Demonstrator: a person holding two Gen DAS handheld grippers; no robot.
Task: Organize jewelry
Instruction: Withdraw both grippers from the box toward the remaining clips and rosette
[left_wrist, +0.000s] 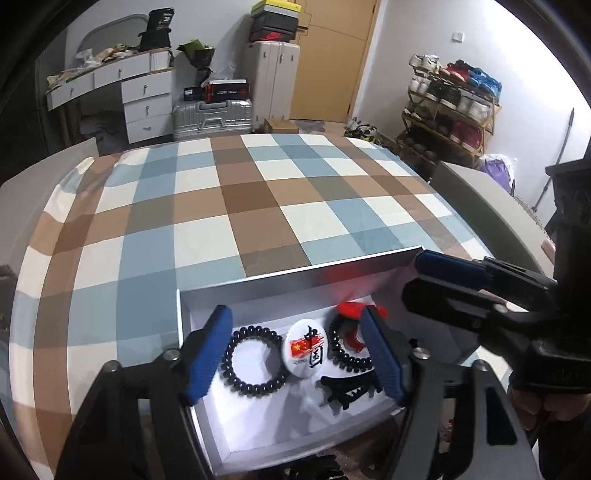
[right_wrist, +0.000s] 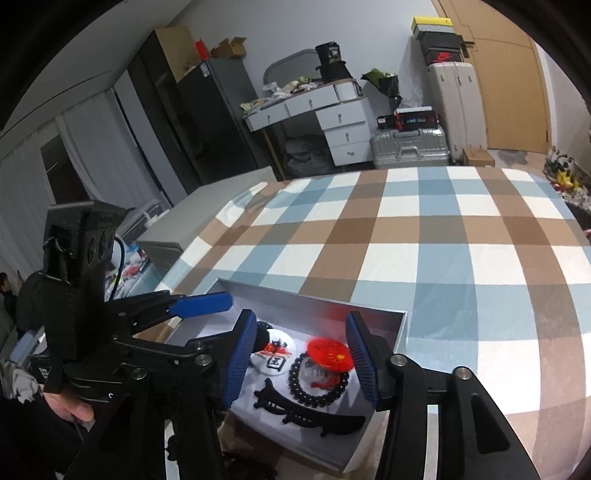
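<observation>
A grey box (left_wrist: 295, 275) (right_wrist: 400, 325) sits at the near edge of the checked table. In it lie two black bead bracelets (left_wrist: 253, 363) (right_wrist: 317, 384), a round white badge with a red flag (left_wrist: 306, 347) (right_wrist: 275, 354), a red round badge (left_wrist: 352, 310) (right_wrist: 328, 354) and a black hair clip (left_wrist: 349, 389) (right_wrist: 306, 411). My left gripper (left_wrist: 295, 354) is open above the box, its fingers either side of the pieces. My right gripper (right_wrist: 301, 358) is open above the box too, straddling the red badge and one bracelet. Neither holds anything.
The checked tablecloth (left_wrist: 258, 206) (right_wrist: 424, 236) stretches beyond the box. Grey chair backs (left_wrist: 480, 192) stand at the table's sides. Behind are white drawers (left_wrist: 147, 103), suitcases (left_wrist: 214, 118) and a shoe rack (left_wrist: 450, 107).
</observation>
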